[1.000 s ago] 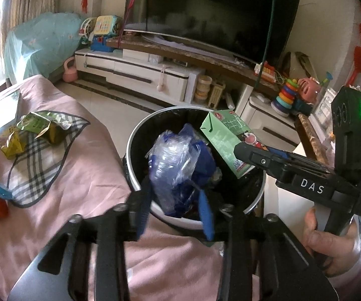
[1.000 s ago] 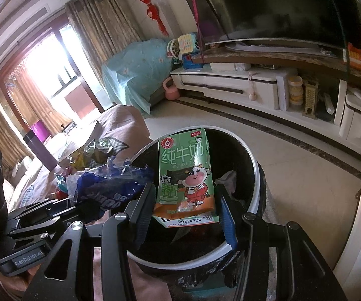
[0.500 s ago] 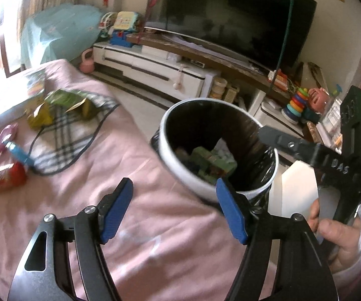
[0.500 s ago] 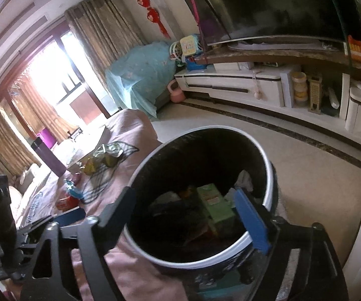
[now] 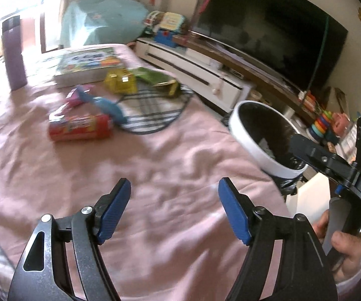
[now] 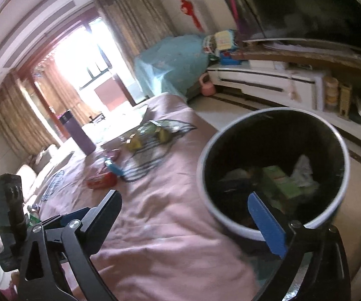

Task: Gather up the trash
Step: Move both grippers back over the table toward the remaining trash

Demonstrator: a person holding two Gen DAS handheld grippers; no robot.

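My left gripper (image 5: 174, 188) hangs over bare pink cloth, its jaws still opening with nothing between them. My right gripper (image 6: 183, 198) is also opening and holds nothing; its right finger stands over the near rim of the white-rimmed bin (image 6: 205, 175). A green milk carton (image 6: 281, 180) and crumpled wrappers lie inside that black-lined bin (image 5: 250, 138). On the cloth lie a red packet (image 5: 80, 128), a blue wrapper (image 5: 107, 105), a pink wrapper (image 5: 76, 96), a yellow packet (image 5: 121, 82) and a green packet (image 5: 155, 79).
A plaid cloth (image 5: 150, 115) lies under the far packets. A picture book (image 5: 87, 65) and a purple bottle (image 5: 13, 52) stand beyond them. A white TV cabinet (image 6: 268, 80) runs along the wall past the bin. A hand (image 5: 348, 253) grips the right tool.
Both grippers let go: the blue bag and the green carton dropped into the bin. The jaws spread wide. Both views swung left, away from the bin and over the pink cloth.
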